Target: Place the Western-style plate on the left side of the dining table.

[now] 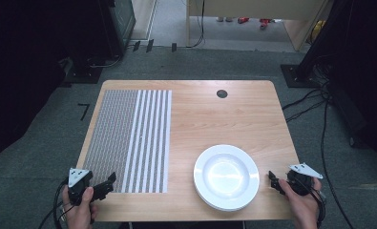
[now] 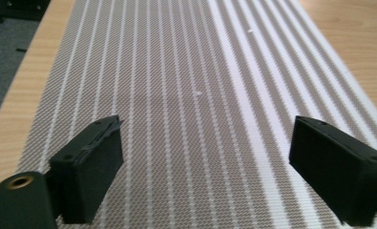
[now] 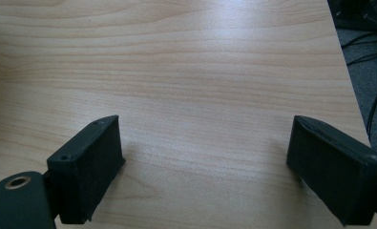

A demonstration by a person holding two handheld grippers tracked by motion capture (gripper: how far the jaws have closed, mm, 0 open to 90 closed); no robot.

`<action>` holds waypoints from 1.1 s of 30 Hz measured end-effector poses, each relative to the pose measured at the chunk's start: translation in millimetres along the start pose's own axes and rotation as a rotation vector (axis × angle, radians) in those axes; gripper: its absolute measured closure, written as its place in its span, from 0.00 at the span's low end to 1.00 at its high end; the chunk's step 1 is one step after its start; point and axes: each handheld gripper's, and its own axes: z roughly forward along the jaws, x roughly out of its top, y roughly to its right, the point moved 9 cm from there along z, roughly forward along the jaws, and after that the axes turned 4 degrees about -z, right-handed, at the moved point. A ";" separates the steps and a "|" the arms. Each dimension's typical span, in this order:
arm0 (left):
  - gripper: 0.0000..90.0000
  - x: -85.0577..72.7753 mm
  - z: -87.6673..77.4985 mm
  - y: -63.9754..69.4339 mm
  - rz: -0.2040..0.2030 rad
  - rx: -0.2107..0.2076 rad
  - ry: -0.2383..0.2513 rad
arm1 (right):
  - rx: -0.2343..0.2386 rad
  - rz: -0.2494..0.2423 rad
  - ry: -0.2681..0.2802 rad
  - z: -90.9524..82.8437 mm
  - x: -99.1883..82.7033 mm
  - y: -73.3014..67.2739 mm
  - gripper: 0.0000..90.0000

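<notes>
A white plate (image 1: 226, 176) sits on the wooden table (image 1: 214, 119) near its front right. A grey and white striped placemat (image 1: 131, 138) covers the table's left part, and its weave runs away from the lens in the left gripper view (image 2: 195, 86). My left gripper (image 1: 110, 180) is held low at the mat's near left corner, jaws wide apart over the mat (image 2: 203, 167) with nothing between them. My right gripper (image 1: 272, 177) hovers just right of the plate, open over bare wood (image 3: 205, 162), apart from the rim.
A dark round cable hole (image 1: 222, 93) lies near the table's far edge. Cables (image 1: 315, 102) trail over the grey carpet to the right. Dark stands (image 1: 100, 43) sit beyond the far left corner. The table's right edge (image 3: 348, 67) is close to my right gripper.
</notes>
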 end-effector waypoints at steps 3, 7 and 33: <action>0.15 1.9 1.6 5.6 0.005 -0.011 -0.003 | 0.001 0.000 -0.001 0.3 0.1 0.0 0.12; 0.15 6.2 5.6 24.1 0.036 -0.062 -0.024 | 0.003 -0.003 -0.003 1.0 0.4 0.3 0.11; 0.15 28.5 35.7 113.2 0.091 -0.171 -0.010 | 0.003 -0.004 -0.004 1.3 0.7 0.3 0.10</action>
